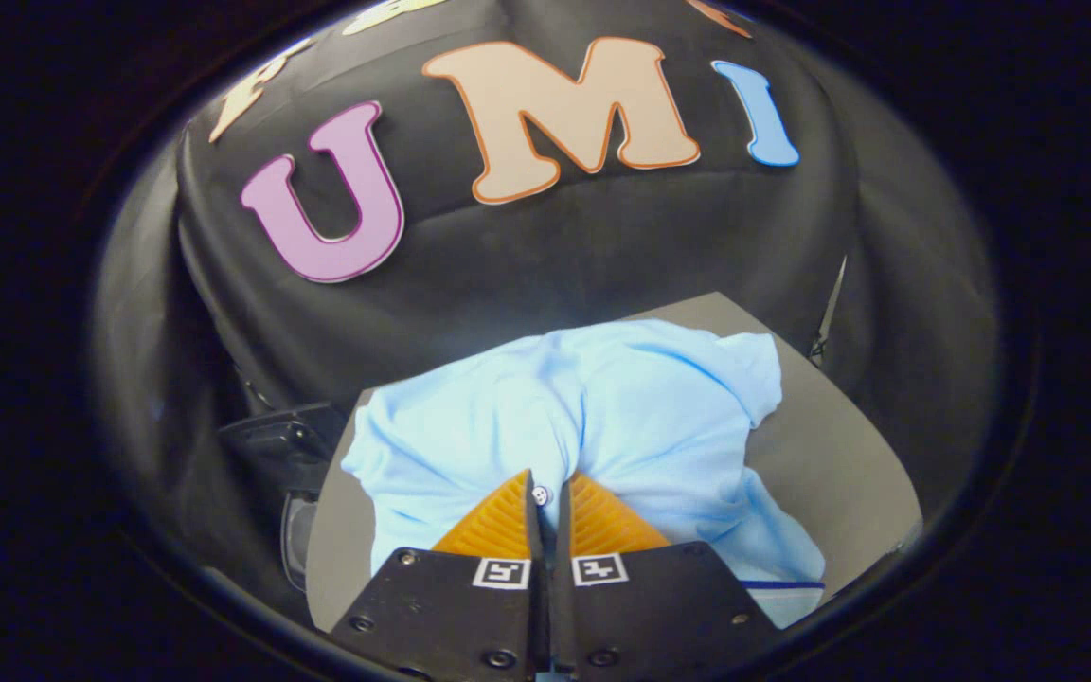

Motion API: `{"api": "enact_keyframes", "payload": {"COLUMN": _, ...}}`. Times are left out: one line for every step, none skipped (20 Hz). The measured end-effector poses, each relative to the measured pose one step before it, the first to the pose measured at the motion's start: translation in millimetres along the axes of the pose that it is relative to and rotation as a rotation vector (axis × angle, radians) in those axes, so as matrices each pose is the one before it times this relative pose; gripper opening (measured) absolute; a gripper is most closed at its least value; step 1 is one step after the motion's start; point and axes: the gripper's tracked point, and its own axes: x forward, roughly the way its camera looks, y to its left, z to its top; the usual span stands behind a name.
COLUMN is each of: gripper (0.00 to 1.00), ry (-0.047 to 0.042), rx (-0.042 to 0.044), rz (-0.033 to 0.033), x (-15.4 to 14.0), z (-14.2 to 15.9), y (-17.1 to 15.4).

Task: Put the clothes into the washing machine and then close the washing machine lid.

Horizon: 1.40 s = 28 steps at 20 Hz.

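Observation:
A light blue shirt (593,417) lies crumpled on a grey table (839,455), spreading ahead of the fingers and to both sides of them. My gripper (545,494) is shut on a fold of the shirt, with a small white button pinched right at the fingertips. The cloth bunches up into a ridge just beyond the tips. A dark blue stripe runs along the shirt's hem near the right finger's base.
A dark, glossy object with a clear curved part (295,474) stands off the table's left edge, partly hidden in shadow. The black cloth wall rises close behind the table. A thin pale strip (830,308) hangs at the wall's right.

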Motion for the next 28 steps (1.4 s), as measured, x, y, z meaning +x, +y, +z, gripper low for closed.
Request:
{"api": "enact_keyframes", "payload": {"gripper": 0.02, "ry": -0.01559, "rx": -0.03399, "rz": 0.01949, "x": -6.2, "z": -0.4, "y": 1.84}}
{"api": "enact_keyframes", "payload": {"gripper": 0.01, "ry": -0.03331, "rx": -0.07123, "rz": 0.0084, "x": -5.97, "z": -0.85, "y": 2.8}}
{"api": "enact_keyframes", "payload": {"gripper": 0.01, "ry": -0.03374, "rx": -0.07976, "rz": -0.02169, "x": -9.79, "z": 4.76, "y": -3.51}}
{"api": "enact_keyframes", "payload": {"gripper": 0.01, "ry": -0.03068, "rx": -0.05788, "rz": -0.02847, "x": -10.69, "z": 5.19, "y": -3.69}}
{"api": "enact_keyframes", "payload": {"gripper": 0.01, "ry": -0.02797, "rx": -0.02127, "rz": -0.01115, "x": -8.16, "z": 10.92, "y": -0.05}}
{"api": "enact_keyframes", "payload": {"gripper": 0.0, "ry": -0.01328, "rx": -0.0165, "rz": 0.00534, "x": -9.03, "z": 10.19, "y": 6.17}}
{"api": "enact_keyframes", "payload": {"gripper": 0.0, "ry": -0.00847, "rx": -0.0092, "rz": 0.00253, "x": -7.54, "z": 8.18, "y": 4.57}}
{"api": "enact_keyframes", "payload": {"gripper": 0.0, "ry": -0.00608, "rx": -0.00558, "rz": 0.00316, "x": -8.45, "z": 7.01, "y": 2.64}}
{"api": "enact_keyframes", "payload": {"gripper": 0.0, "ry": -0.01566, "rx": -0.00859, "rz": 0.00014, "x": -7.33, "z": 9.95, "y": 4.03}}
{"api": "enact_keyframes", "payload": {"gripper": 0.0, "ry": -0.0152, "rx": -0.01084, "rz": -0.00145, "x": -6.95, "z": 8.42, "y": 3.27}}
{"api": "enact_keyframes", "payload": {"gripper": 0.0, "ry": -0.01197, "rx": 0.00348, "rz": 0.00937, "x": -6.07, "z": 8.88, "y": 6.15}}
{"api": "enact_keyframes", "payload": {"gripper": 0.0, "ry": -0.01666, "rx": 0.01332, "rz": 0.01362, "x": -4.88, "z": 6.87, "y": 7.56}}
{"api": "enact_keyframes", "payload": {"gripper": 0.0, "ry": -0.01621, "rx": 0.01391, "rz": 0.01525, "x": -5.5, "z": 9.0, "y": 8.38}}
{"api": "enact_keyframes", "payload": {"gripper": 0.0, "ry": -0.02902, "rx": 0.01706, "rz": 0.01417, "x": -4.54, "z": 9.66, "y": 8.12}}
{"api": "enact_keyframes", "payload": {"gripper": 0.0, "ry": -0.02102, "rx": 0.0202, "rz": 0.02043, "x": -3.04, "z": 10.52, "y": 10.55}}
{"api": "enact_keyframes", "payload": {"gripper": 0.0, "ry": -0.02465, "rx": 0.0184, "rz": 0.02052, "x": -1.84, "z": 7.45, "y": 10.67}}
{"api": "enact_keyframes", "payload": {"gripper": 0.0, "ry": -0.01985, "rx": 0.01176, "rz": 0.02057, "x": -1.64, "z": 9.33, "y": 12.72}}
{"api": "enact_keyframes", "payload": {"gripper": 0.0, "ry": -0.02026, "rx": 0.00597, "rz": 0.02156, "x": 0.94, "z": 4.61, "y": 11.09}}
{"api": "enact_keyframes", "payload": {"gripper": 0.0, "ry": 0.01352, "rx": -0.00743, "rz": 0.02634, "x": 2.96, "z": -0.22, "y": 13.03}}
{"api": "enact_keyframes", "payload": {"gripper": 0.0, "ry": 0.00794, "rx": -0.00958, "rz": 0.01675, "x": 1.78, "z": -1.72, "y": 10.09}}
{"api": "enact_keyframes", "payload": {"gripper": 0.0, "ry": 0.00659, "rx": -0.00724, "rz": 0.01317, "x": 3.2, "z": -1.31, "y": 11.03}}
{"api": "enact_keyframes", "payload": {"gripper": 0.0, "ry": 0.00623, "rx": -0.00839, "rz": 0.01979, "x": 3.33, "z": -3.32, "y": 12.87}}
{"api": "enact_keyframes", "payload": {"gripper": 0.0, "ry": -0.0098, "rx": -0.00647, "rz": 0.01737, "x": 2.75, "z": 0.45, "y": 12.95}}
{"api": "enact_keyframes", "payload": {"gripper": 0.0, "ry": -0.00323, "rx": -0.00272, "rz": 0.02071, "x": 3.35, "z": -0.7, "y": 12.7}}
{"api": "enact_keyframes", "payload": {"gripper": 0.0, "ry": -0.01082, "rx": 0.00158, "rz": 0.01937, "x": 4.71, "z": 0.59, "y": 12.93}}
{"api": "enact_keyframes", "payload": {"gripper": 0.0, "ry": -0.00359, "rx": 0.00408, "rz": 0.01937, "x": 4.09, "z": -1.76, "y": 11.45}}
{"api": "enact_keyframes", "payload": {"gripper": 0.0, "ry": -0.0079, "rx": 0.01063, "rz": 0.02192, "x": 5.43, "z": -0.57, "y": 11.33}}
{"api": "enact_keyframes", "payload": {"gripper": 0.0, "ry": -0.00385, "rx": 0.00711, "rz": 0.02369, "x": 5.12, "z": -1.83, "y": 12.42}}
